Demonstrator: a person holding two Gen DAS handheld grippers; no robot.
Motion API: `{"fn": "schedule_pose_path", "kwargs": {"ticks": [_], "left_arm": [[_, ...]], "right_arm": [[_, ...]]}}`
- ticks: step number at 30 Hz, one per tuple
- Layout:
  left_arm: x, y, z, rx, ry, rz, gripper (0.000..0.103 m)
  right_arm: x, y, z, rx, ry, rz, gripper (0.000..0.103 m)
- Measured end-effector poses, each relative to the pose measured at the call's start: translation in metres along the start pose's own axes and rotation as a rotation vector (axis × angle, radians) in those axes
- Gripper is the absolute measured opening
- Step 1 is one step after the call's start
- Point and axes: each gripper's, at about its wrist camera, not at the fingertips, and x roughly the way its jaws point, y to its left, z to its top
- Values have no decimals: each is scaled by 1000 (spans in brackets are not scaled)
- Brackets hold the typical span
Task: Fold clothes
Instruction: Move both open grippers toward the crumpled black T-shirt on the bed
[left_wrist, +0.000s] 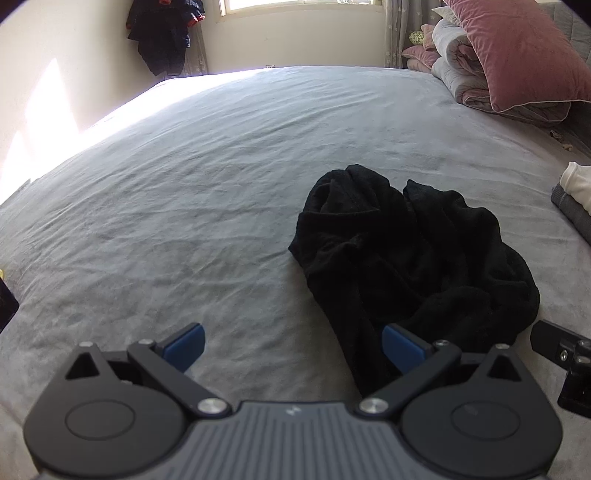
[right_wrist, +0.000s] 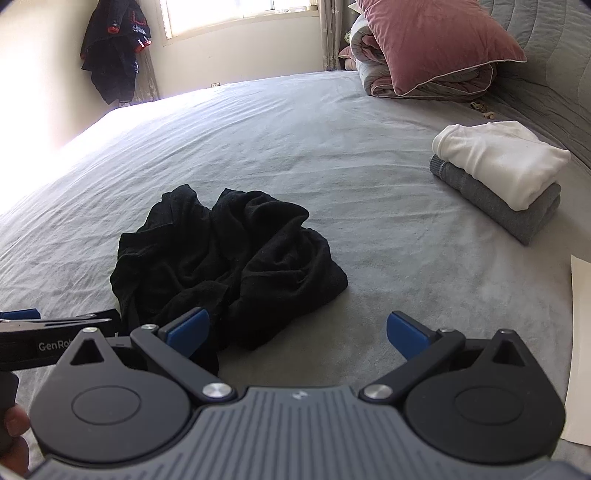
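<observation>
A crumpled black knit garment (right_wrist: 229, 266) lies in a heap on the near middle of the wrinkled grey bedsheet (left_wrist: 166, 192). The left gripper (left_wrist: 293, 345) hangs just short of its near edge, blue-padded fingers spread wide and holding nothing; the right gripper (right_wrist: 297, 334) beside it stands equally wide and empty. To the far right, a folded white top (right_wrist: 502, 162) sits on a folded grey knit (right_wrist: 517, 214).

A bedroom in a home is shown. Most of each view is filled by a wide bed (left_wrist: 184, 166) covered with a grey sheet. A pink pillow (right_wrist: 436, 40) is laid on a rolled quilt (right_wrist: 373, 74) at its head. Dark clothes (right_wrist: 114, 48) are hung in the corner beside a sunlit window (right_wrist: 229, 14).
</observation>
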Motion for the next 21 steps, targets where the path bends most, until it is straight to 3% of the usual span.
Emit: {"fn": "schedule_pose_path", "kwargs": {"ticks": [12, 21], "left_arm": [[7, 8, -6, -54, 50, -79, 103], [9, 19, -8, -66, 55, -67, 103]], "right_arm": [[7, 3, -8, -38, 15, -14, 103], [5, 6, -6, -58, 15, -37, 103]]}}
